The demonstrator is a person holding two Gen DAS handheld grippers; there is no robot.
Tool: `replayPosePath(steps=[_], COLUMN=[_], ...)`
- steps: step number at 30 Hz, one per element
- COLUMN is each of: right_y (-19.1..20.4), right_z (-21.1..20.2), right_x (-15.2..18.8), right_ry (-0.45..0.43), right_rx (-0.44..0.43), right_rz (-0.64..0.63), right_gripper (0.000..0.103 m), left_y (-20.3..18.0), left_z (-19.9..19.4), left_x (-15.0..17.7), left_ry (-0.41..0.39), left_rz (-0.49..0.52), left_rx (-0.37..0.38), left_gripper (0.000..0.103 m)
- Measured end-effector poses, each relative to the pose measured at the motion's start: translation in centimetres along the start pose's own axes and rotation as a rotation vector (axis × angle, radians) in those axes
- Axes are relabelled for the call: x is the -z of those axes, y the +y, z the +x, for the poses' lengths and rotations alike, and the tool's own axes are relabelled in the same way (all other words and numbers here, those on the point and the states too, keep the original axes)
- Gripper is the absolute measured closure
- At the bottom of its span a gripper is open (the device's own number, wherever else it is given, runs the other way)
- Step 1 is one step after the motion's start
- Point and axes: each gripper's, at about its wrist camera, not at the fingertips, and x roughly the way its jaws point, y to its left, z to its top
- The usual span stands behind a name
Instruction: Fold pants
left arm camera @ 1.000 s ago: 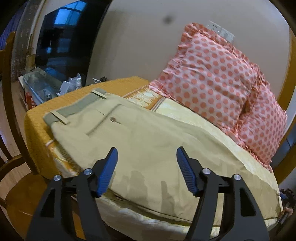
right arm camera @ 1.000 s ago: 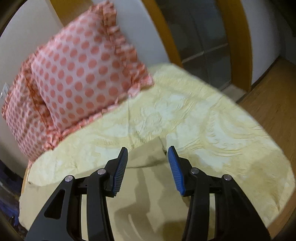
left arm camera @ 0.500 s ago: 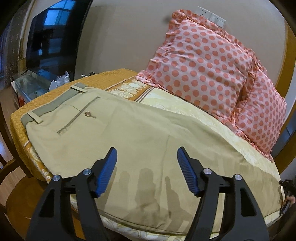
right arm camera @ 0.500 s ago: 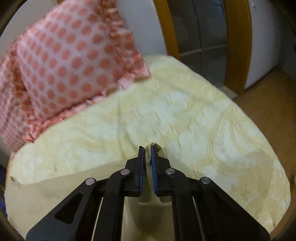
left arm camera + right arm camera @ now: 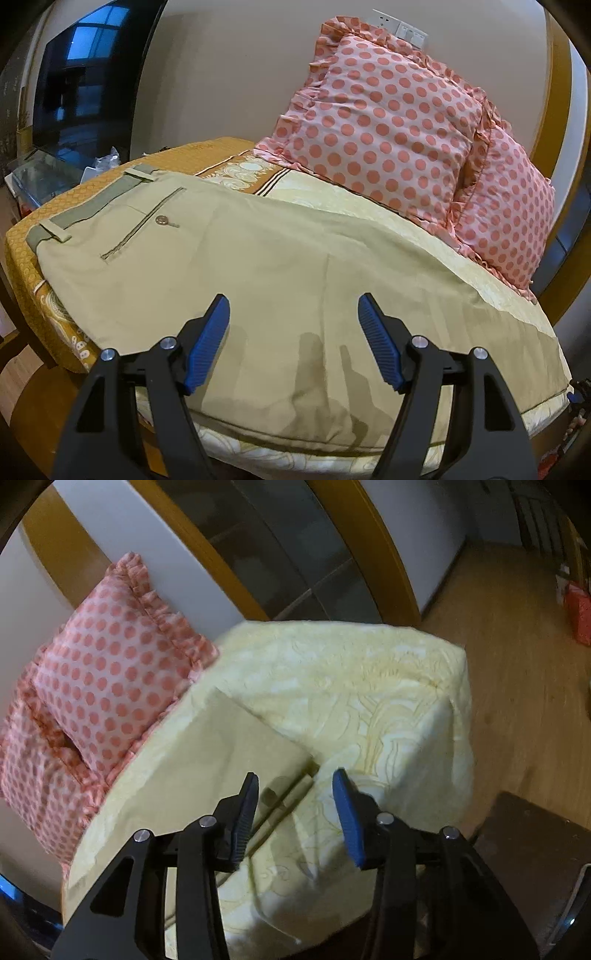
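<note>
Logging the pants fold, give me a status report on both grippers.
Left gripper open above pants. Right gripper open over pants hem. Pants flat, unfolded. Pillows behind, clear.

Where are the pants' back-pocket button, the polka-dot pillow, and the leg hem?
button (image 5: 161, 220), left wrist view, on its round face.
polka-dot pillow (image 5: 373, 122), left wrist view, middle of its front.
leg hem (image 5: 262, 726), right wrist view, along the cuff edge.

No text, label, brand or number is readable in either view (the pants (image 5: 258, 266) carry no legible tag).
</note>
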Motion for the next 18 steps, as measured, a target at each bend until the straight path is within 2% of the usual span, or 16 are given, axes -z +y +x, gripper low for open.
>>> replayPosePath(steps=[4, 7, 8, 10, 11, 12, 14, 15, 18], right_y=[1.8, 1.5, 1.4, 0.9, 0.7, 0.4, 0.3, 0.5, 3.6], right_z=[0.7, 1.0, 1.2, 1.1, 1.2, 1.2, 1.2, 1.2, 0.6], right_x=[1.9, 2.8, 3.1, 3.4, 3.4, 3.4, 3.4, 3.3, 2.2], right_ry=[0.026, 0.032, 0.021, -0.052, -0.075, -0.091, -0.093, -0.096, -0.120], right_rx=[-0.091, -0.208, -0.211, -0.185, -0.163, -0.151, -0.153, -0.154, -0.249], right_rz=[-0.035, 0.036, 0.046, 0.064, 0.081, 0.112, 0.133, 0.128, 0.039], right_gripper=[0.062, 0.066, 0.066, 0.076, 0.085, 0.092, 0.098, 0.098, 0.099], left_y=[0.9, 1.7, 1.8, 2.1, 2.4, 2.5, 2.8, 2.9, 2.9], left_z=[-0.5, -1.0, -1.0, -1.1, -1.1, -1.0, -1.0, -0.9, -0.6], left_x=[0.3, 0.4, 0.4, 0.3, 0.3, 0.3, 0.4, 0.4, 0.7], left_ry=[-0.008, -0.016, -0.020, -0.023, -0.022, -0.020, -0.019, -0.017, -0.015], left_rz=[-0.022, -0.044, -0.050, -0.060, -0.065, -0.070, -0.077, -0.078, -0.066], left_rx=[-0.007, -0.018, -0.021, -0.028, -0.034, -0.039, -0.048, -0.051, -0.060], left_gripper=[0.028, 0.028, 0.027, 0.027, 0.026, 0.026, 0.026, 0.026, 0.024])
